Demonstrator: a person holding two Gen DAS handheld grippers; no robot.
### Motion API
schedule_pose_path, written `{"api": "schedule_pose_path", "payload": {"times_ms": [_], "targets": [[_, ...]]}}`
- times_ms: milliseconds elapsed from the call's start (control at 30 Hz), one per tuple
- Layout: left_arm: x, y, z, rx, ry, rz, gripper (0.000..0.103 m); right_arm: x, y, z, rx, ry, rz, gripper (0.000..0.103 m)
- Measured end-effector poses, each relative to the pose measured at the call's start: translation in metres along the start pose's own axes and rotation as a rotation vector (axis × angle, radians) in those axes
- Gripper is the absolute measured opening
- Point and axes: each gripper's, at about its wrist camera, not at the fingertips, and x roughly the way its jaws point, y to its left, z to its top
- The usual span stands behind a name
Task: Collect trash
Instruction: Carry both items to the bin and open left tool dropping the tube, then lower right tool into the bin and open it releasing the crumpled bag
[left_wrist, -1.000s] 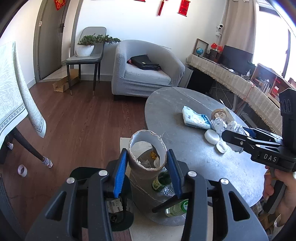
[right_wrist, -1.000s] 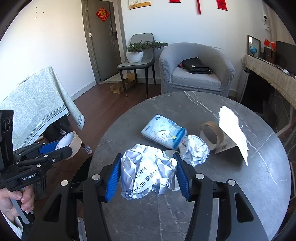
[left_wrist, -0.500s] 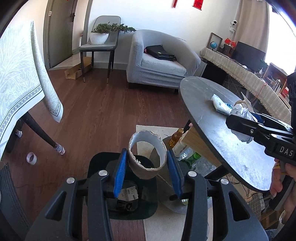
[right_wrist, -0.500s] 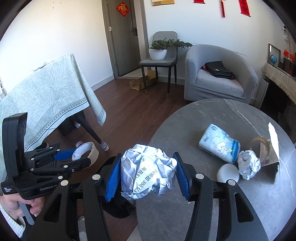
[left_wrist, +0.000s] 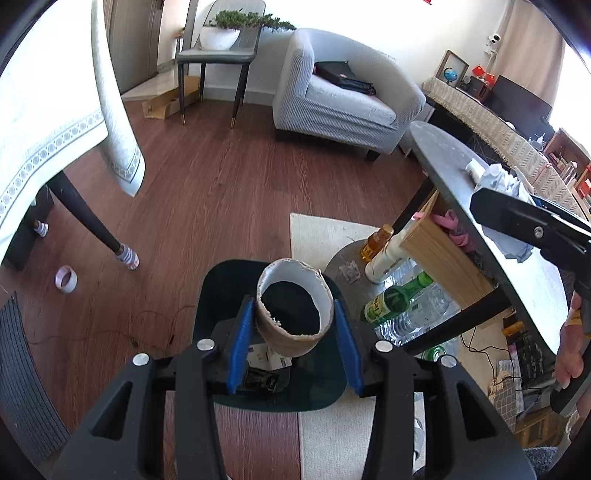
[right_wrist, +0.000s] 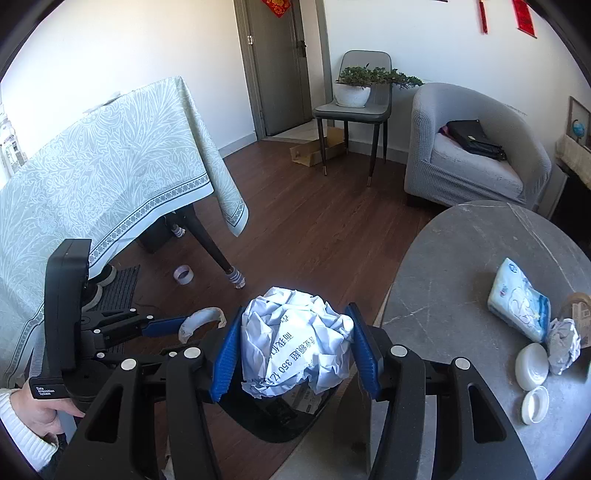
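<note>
Crumpled paper (right_wrist: 295, 347) was clamped in right claw (right_wrist: 293, 350); cardboard tape core (left_wrist: 293, 308) was clamped in left claw (left_wrist: 293, 332), dark bin (left_wrist: 266, 369) directly beneath both.

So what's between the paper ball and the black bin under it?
Nothing but air. In the right wrist view the crumpled paper ball hangs in the right gripper, directly above the open black bin, not touching it.
</note>
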Motion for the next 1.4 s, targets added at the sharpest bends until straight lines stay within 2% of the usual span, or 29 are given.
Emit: {"api": "schedule_pose_path", "payload": {"times_ms": [567,633,700,900,1133,1400], "targets": [[0.038,0.027,-0.026,-0.012,0.158,0.013,0.045,0.049,0.031,0.000,-0.005,0.120,0.052,0.055],[0.039,0.029,-0.028,-0.020,0.164,0.020,0.051,0.054,0.032,0.000,-0.004,0.137,0.051,0.055],[0.037,0.029,-0.029,-0.015,0.165,0.006,0.052,0.060,0.033,-0.002,-0.007,0.152,0.045,0.055],[0.024,0.030,-0.025,-0.019,0.124,-0.003,0.053,0.079,0.033,-0.007,-0.005,0.200,0.024,0.055],[-0.011,0.037,-0.015,-0.039,0.029,-0.002,0.051,0.105,0.037,-0.016,-0.011,0.264,0.005,0.055],[-0.050,0.037,-0.001,-0.056,-0.067,-0.036,0.043,0.136,0.047,-0.026,-0.026,0.337,-0.003,0.055]]}}
